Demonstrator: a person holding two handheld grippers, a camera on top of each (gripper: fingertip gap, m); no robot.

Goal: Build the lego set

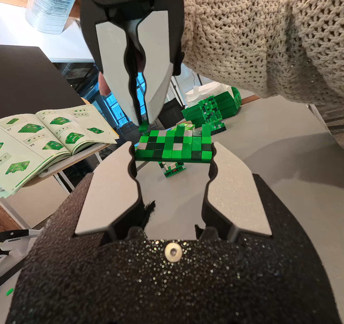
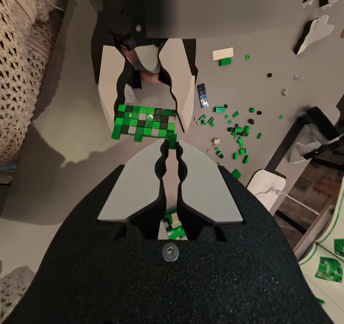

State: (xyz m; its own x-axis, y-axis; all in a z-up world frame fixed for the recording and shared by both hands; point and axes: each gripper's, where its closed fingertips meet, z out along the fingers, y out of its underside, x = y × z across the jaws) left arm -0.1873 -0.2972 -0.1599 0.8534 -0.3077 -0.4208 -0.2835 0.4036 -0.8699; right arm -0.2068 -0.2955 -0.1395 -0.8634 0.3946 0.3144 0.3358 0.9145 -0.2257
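Left wrist view first: the left gripper (image 1: 173,147) has its fingers spread wide and clamped on either end of the green tiled panel (image 1: 173,147), holding it up off the grey table (image 1: 279,157), tiled face up. Coming in from above, the right gripper (image 1: 142,122) pinches a small green piece (image 1: 143,127) right at the panel's far edge. An instruction booklet (image 1: 46,138) lies open to the left, a finished green figure (image 1: 211,114) stands beyond by the green bins (image 1: 229,103), and a small sub-build (image 1: 172,169) sits on the table under the panel. Over to the right wrist view: the right gripper (image 2: 172,143) is closed down on that green piece (image 2: 172,140), which touches or just overlaps the near edge of the panel (image 2: 145,121); the left gripper (image 2: 147,118) brackets the panel from the far side. Loose bricks (image 2: 238,133) scatter the table to the right. My read: this is the tile-laying step, one more piece going onto the mosaic. Next it needs squaring over its open studs, then a firm press while the left holds steady.
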